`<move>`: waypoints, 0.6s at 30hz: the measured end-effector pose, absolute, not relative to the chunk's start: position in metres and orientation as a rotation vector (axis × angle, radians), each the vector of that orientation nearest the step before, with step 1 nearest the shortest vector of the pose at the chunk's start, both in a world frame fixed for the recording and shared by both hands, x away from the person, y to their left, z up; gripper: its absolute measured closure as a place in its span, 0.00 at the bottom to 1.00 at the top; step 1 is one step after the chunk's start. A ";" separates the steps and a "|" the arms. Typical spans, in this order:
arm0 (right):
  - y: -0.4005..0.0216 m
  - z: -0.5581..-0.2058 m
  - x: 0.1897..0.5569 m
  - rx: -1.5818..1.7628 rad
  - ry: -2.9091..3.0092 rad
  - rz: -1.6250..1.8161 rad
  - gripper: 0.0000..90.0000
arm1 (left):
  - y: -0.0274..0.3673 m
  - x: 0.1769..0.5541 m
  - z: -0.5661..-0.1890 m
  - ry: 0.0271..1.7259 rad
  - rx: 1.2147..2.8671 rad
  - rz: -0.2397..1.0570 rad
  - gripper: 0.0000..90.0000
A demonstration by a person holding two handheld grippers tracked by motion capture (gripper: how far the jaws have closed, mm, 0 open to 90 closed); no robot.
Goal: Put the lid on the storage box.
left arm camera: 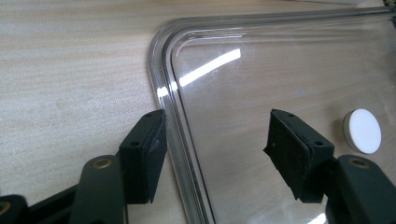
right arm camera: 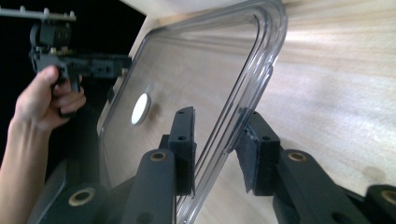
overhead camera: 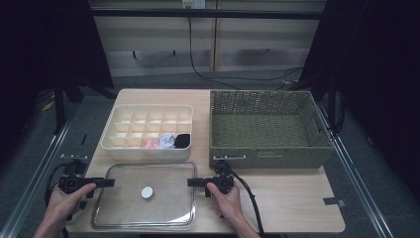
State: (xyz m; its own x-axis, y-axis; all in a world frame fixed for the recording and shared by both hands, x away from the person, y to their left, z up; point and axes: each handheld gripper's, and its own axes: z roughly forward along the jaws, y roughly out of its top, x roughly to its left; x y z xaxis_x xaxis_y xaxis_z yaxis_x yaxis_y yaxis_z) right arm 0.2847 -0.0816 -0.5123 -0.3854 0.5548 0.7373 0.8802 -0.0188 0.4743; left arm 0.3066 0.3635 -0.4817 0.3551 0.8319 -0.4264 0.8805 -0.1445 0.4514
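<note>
Lid (overhead camera: 143,208) first: we have a clear plastic lid with a white round knob (overhead camera: 147,192) lying flat on the worktop (overhead camera: 297,203), just in front of the cream divided organiser (overhead camera: 147,148) and to the left-front of the woven basket (overhead camera: 270,151). Its long axis runs left to right across us, so its two short edges face our two hands, one each. Our left gripper (overhead camera: 105,182) sits at the lid's left short edge, and in the left gripper view its pads (left arm camera: 149,154) stand well apart, straddling the raised rim (left arm camera: 175,140) without pressing it. Our right gripper (overhead camera: 194,182) is at the right short edge; in the right gripper view its jaws bracket the rim (right arm camera: 243,121), with the outer pad (right arm camera: 250,156) at or against the plastic and the inner one showing a narrow gap, so we read it as not yet clamped. Neither hand is nearer than the other; both are already on their own edge. The organiser lies straight beyond the lid, with pink, pale blue and black bundles in its front row. We judge the next move is to pinch both rims and carry the lid level, away from us, onto the organiser.
</note>
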 end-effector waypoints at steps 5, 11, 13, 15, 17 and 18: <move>-0.080 -0.513 0.285 -1.475 -1.976 -1.353 0.73 | 0.358 0.307 -0.481 1.505 1.974 -0.074 0.42; -0.079 -0.513 0.287 -1.469 -2.013 -1.317 0.74 | 0.361 0.307 -0.482 1.491 1.962 -0.087 0.42; -0.082 -0.512 0.287 -1.484 -2.018 -1.332 0.77 | 0.362 0.307 -0.482 1.501 1.941 -0.092 0.42; -0.085 -0.512 0.288 -1.482 -2.029 -1.340 0.79 | 0.364 0.307 -0.483 1.493 1.949 -0.091 0.42; -0.087 -0.511 0.287 -1.480 -2.021 -1.353 0.80 | 0.364 0.306 -0.483 1.499 1.941 -0.082 0.42; -0.088 -0.511 0.287 -1.469 -2.017 -1.352 0.81 | 0.364 0.306 -0.483 1.495 1.947 -0.081 0.42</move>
